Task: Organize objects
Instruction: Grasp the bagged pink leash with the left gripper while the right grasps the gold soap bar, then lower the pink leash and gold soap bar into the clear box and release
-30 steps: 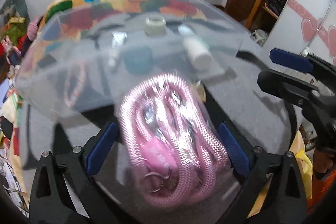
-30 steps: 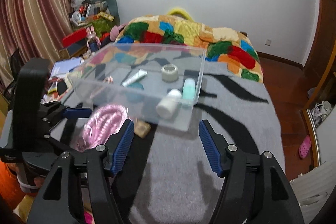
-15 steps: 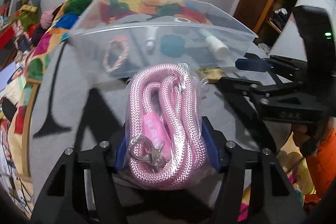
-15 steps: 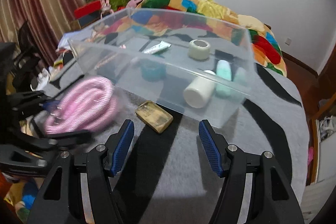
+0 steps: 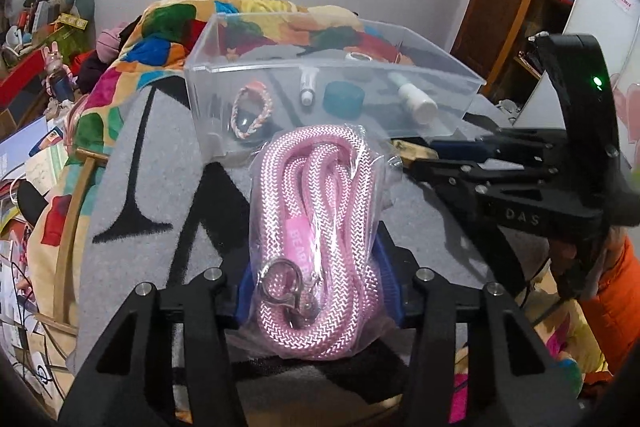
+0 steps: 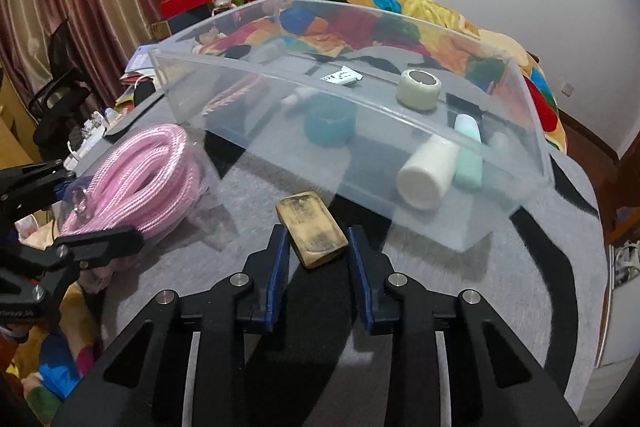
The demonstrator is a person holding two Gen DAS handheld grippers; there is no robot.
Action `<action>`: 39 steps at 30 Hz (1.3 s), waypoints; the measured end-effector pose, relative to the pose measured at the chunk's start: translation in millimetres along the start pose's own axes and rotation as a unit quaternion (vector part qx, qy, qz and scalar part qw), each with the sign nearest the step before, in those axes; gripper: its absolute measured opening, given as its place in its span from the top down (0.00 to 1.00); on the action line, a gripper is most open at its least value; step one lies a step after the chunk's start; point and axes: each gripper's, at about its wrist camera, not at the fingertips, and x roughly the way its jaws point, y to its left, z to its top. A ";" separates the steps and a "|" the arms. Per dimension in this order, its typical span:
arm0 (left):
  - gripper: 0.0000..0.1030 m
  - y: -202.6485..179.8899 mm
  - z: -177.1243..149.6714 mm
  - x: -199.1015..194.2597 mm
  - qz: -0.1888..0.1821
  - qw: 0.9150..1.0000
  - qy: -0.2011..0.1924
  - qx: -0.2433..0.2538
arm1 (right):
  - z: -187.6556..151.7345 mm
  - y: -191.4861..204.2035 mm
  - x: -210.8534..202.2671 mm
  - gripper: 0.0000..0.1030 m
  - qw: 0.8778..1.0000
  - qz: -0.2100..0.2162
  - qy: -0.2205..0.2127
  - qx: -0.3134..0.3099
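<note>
Two items remain outside the container; the rest of the scene is recorded from largest to smallest.

Bed (image 6: 460, 291): covered by a grey blanket with black markings; it carries everything below.

Clear plastic bin (image 6: 532, 115): stands on the bed, open-topped. Inside are a white bottle (image 6: 426, 177), a mint bottle (image 6: 468, 151), a teal lid (image 6: 330, 125), a tape roll (image 6: 419, 89), a small tube (image 5: 307, 89) and a braided bracelet (image 5: 251, 109).

Bagged pink rope (image 5: 316, 247): coiled in clear wrap with a metal clasp, just in front of the bin's near wall. The left hand-held gripper (image 5: 318, 277) is pinching it at the clasp end, blue pads pressed into both sides.

Tan bar (image 6: 312, 229): lies flat on the blanket, close to the bin's front wall. The right hand-held gripper (image 6: 318, 267) straddles its near end, jaws narrowed; whether the pads yet touch the bar cannot be determined.

Assessment of the step in hand: the right closure should finish squarely across the bar's short sides, since the bar sits skewed and may pivot out. The rope bag is slippery and floppy; lift it clear of the bin rim before release, and keep the two tools from crossing.
</note>
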 end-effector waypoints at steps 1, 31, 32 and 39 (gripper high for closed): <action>0.52 -0.1 1.2 -1.8 0.000 1.000 -0.003 -0.001 | -1.3 0.2 -3.1 0.74 1.000 0.001 -0.004 0.004; 0.52 22.9 121.6 -3.6 -0.009 0.996 -0.081 -0.028 | 57.4 -31.7 -55.0 0.74 0.988 -0.026 -0.115 0.102; 0.52 24.7 125.9 2.3 -0.007 0.997 -0.078 -0.028 | 59.3 -33.0 -50.5 0.74 0.988 -0.026 -0.111 0.103; 0.52 27.0 144.3 38.8 -0.007 0.999 -0.040 -0.035 | 68.9 -38.0 -21.1 0.74 0.992 -0.034 -0.078 0.099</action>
